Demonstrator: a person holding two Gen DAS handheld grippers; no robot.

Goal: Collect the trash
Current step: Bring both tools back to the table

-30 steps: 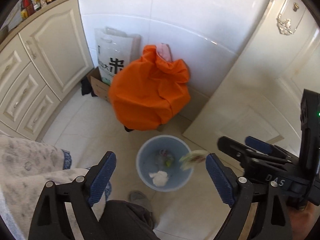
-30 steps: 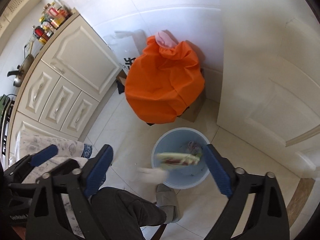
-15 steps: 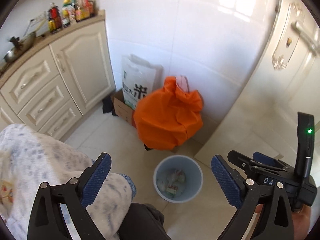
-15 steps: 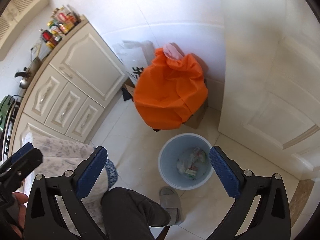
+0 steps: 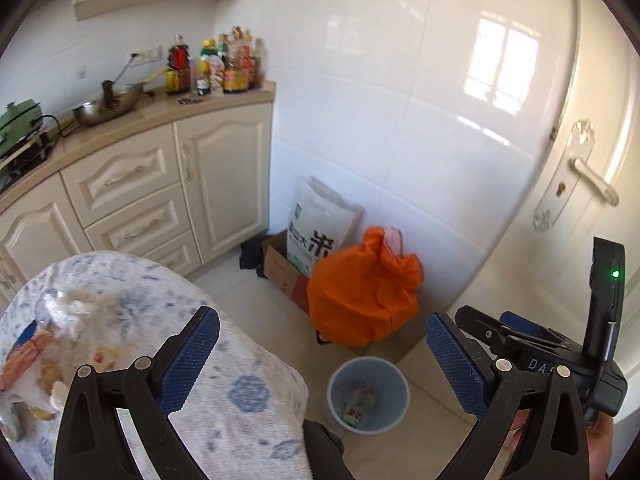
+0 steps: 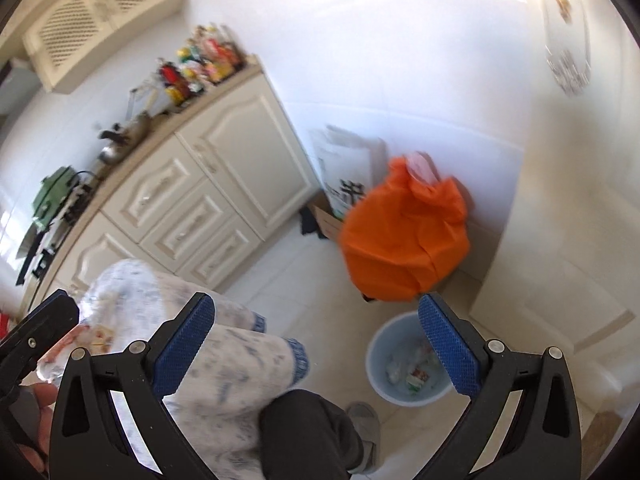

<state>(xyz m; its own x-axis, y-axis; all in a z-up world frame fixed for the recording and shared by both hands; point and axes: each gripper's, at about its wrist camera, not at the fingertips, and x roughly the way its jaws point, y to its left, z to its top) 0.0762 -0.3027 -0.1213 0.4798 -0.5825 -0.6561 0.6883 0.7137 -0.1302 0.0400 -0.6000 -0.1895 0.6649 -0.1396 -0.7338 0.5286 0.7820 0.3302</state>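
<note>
A light blue trash bin (image 5: 368, 394) stands on the tiled floor with wrappers and paper inside; it also shows in the right wrist view (image 6: 408, 364). My left gripper (image 5: 320, 356) is open and empty, high above the floor over a table with a floral cloth (image 5: 224, 384). Loose trash (image 5: 36, 356) lies on that cloth at the left. My right gripper (image 6: 316, 346) is open and empty, above the cloth edge and the bin. The right gripper's body shows in the left wrist view (image 5: 532, 344).
An orange bag (image 5: 360, 292) sits behind the bin against the wall, with a white paper bag (image 5: 316, 228) and a cardboard box (image 5: 284, 272). Cream cabinets (image 5: 160, 192) stand left, a door (image 5: 580, 200) right. My leg and slipper (image 6: 360, 424) are by the bin.
Trash dropped from the grippers into the bin. Both grippers then rose and tilted up, so the table cloth, counter and door handle came into view.
</note>
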